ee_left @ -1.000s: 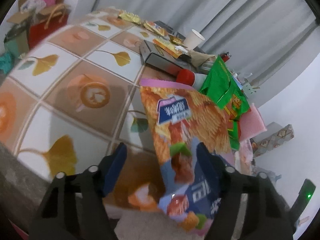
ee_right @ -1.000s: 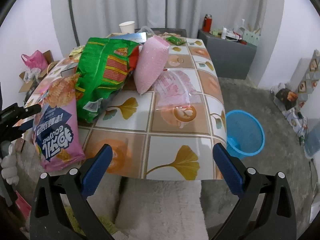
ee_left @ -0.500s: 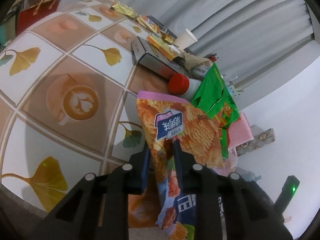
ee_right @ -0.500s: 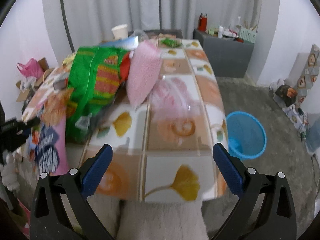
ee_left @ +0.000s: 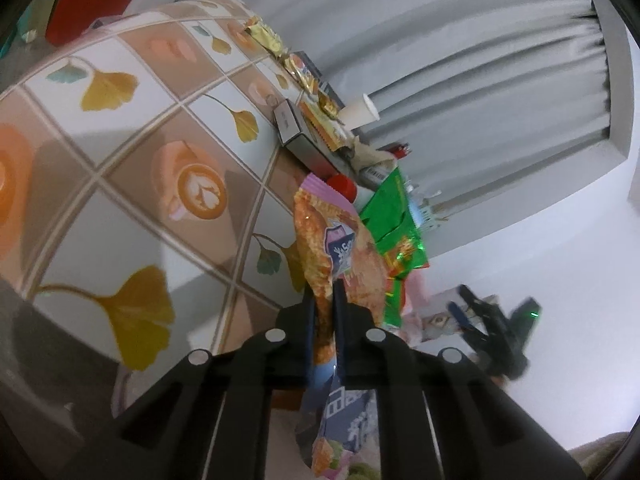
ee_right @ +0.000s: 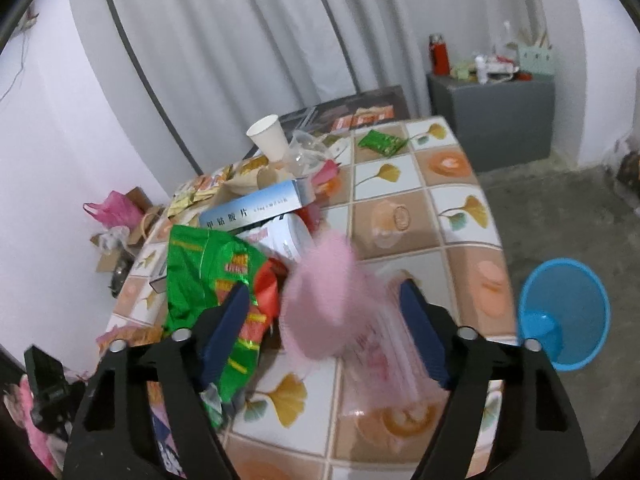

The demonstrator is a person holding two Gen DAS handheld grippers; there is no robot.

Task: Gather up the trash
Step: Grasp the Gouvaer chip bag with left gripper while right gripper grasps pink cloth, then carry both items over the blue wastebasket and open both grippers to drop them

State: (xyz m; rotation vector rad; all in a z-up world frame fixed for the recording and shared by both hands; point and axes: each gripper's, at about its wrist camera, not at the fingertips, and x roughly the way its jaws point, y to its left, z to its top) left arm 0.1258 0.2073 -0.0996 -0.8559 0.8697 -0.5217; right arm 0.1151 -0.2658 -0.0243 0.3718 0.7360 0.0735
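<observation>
Now the left claw [ee_left: 324, 300] is pinched tight on the orange chip bag [ee_left: 340, 256] at the tabletop [ee_left: 120, 152] edge, so lift it slowly, while the right claw [ee_right: 324, 316] is closing around the pink bag [ee_right: 320, 300] without squeezing it yet, and the blue bin [ee_right: 564, 316] waits on the floor.

Soft, even indoor light fell on the glossy tabletop [ee_left: 120, 152]; motion blur smeared both fisheye views, edges bowed and vignetted.
</observation>
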